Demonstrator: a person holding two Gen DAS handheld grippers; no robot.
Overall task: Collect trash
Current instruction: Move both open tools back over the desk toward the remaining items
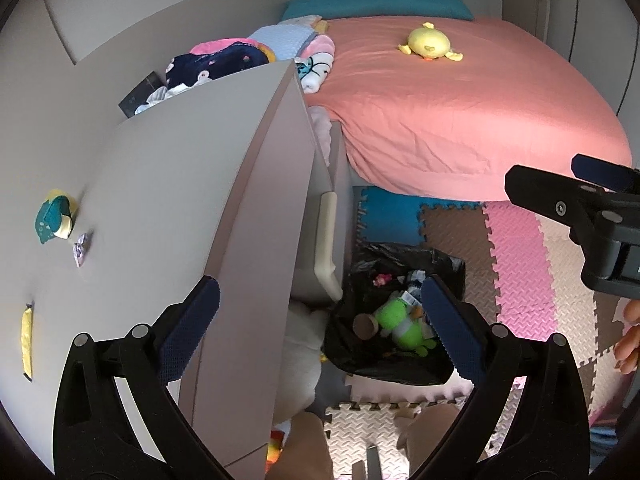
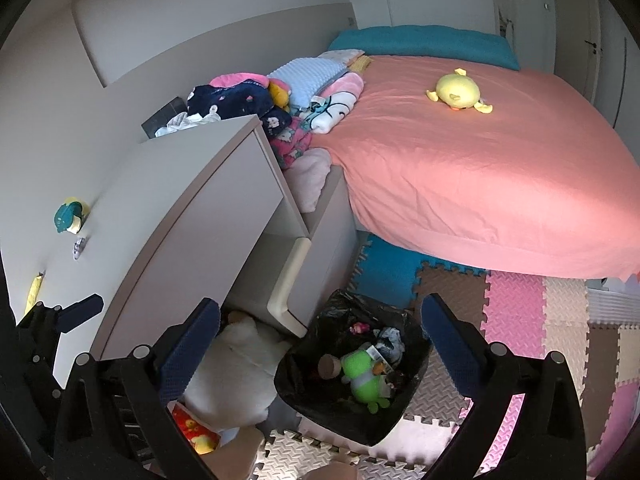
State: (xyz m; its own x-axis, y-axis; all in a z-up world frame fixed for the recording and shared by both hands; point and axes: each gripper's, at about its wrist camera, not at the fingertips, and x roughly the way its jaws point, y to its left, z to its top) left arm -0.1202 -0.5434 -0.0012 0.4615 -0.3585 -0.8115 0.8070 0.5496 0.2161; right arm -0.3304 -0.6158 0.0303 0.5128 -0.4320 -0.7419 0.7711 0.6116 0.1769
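Observation:
A black trash bag [image 1: 448, 264] [image 2: 340, 308] stands open on the foam floor mats beside the desk. Inside it lie a green plush toy [image 1: 400, 320] [image 2: 364, 376], a cardboard tube [image 1: 366, 326] [image 2: 330, 366] and crumpled wrappers [image 2: 390, 342]. My left gripper [image 1: 320, 324] is open and empty, high above the desk edge and the bag. My right gripper [image 2: 320, 344] is open and empty above the bag; it also shows at the right of the left wrist view [image 1: 576, 196]. On the desk [image 1: 160, 184] [image 2: 160, 192] lie a teal and yellow item [image 1: 54, 220] [image 2: 70, 216], a small crumpled wrapper [image 1: 81, 249] [image 2: 79, 248] and a yellow strip [image 1: 27, 340] [image 2: 34, 290].
A bed with a pink sheet [image 1: 460, 104] [image 2: 480, 160] carries a yellow plush [image 1: 430, 43] [image 2: 458, 91] and a pile of clothes and blankets [image 1: 256, 56] [image 2: 280, 96]. A white pillow [image 2: 236, 364] lies under the desk. Coloured foam mats [image 1: 516, 264] [image 2: 516, 312] cover the floor.

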